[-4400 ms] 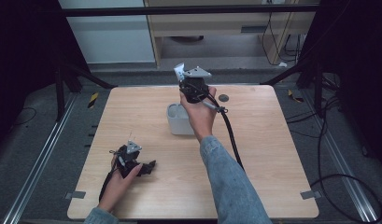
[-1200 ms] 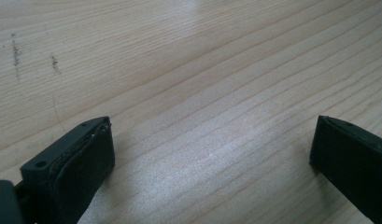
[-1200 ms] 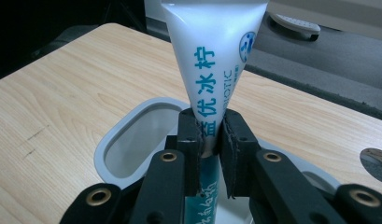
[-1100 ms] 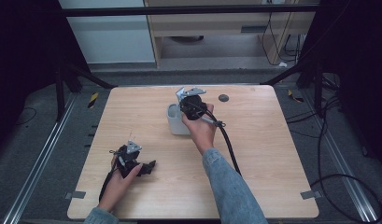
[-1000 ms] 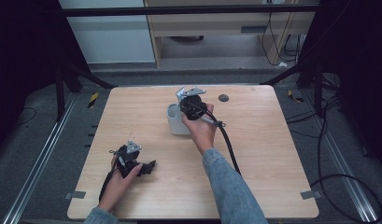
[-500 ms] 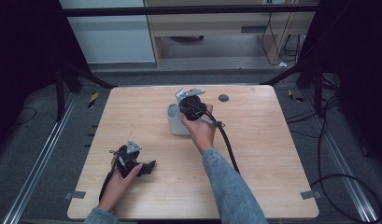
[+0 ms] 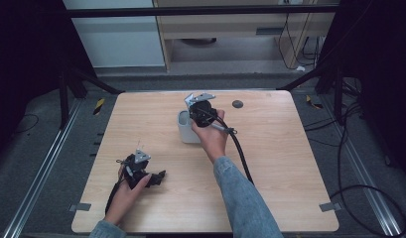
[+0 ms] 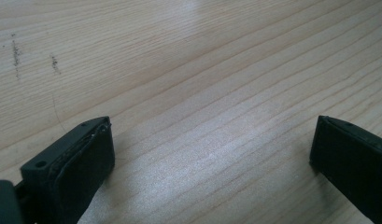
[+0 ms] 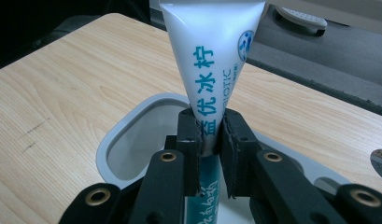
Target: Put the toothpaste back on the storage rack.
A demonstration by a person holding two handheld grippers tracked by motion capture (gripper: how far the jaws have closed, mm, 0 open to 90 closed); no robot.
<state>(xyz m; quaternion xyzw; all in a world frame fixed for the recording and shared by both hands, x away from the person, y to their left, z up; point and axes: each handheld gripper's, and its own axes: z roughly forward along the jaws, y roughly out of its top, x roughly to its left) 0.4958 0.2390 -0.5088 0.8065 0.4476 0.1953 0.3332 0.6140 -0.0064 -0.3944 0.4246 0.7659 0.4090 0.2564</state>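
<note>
In the high view the right gripper (image 7: pixel 196 103) now sits lower and nearer the person than it did a few seconds back, when it was raised over the far edge of the table (image 7: pixel 290 163); it has come down over the white holder (image 7: pixel 183 130), which suggests the tube is being set into that cup rather than carried any further. Over the last second the hand has hardly shifted. The left gripper (image 7: pixel 158 177) lies on the near left of the table, well apart from the holder, and a small dark disc (image 7: pixel 237 104) sits by the far edge. In the left gripper view the black jaws stand wide apart over bare wood with nothing between them. In the right gripper view the jaws are clamped on the toothpaste tube (image 9: pixel 214 60), pinching its narrow lower part, with the wide crimped end upward and the teal end pointing into the holder (image 9: pixel 128 135). The holder's visible compartment looks empty, though the gripper hides its right side.
</note>
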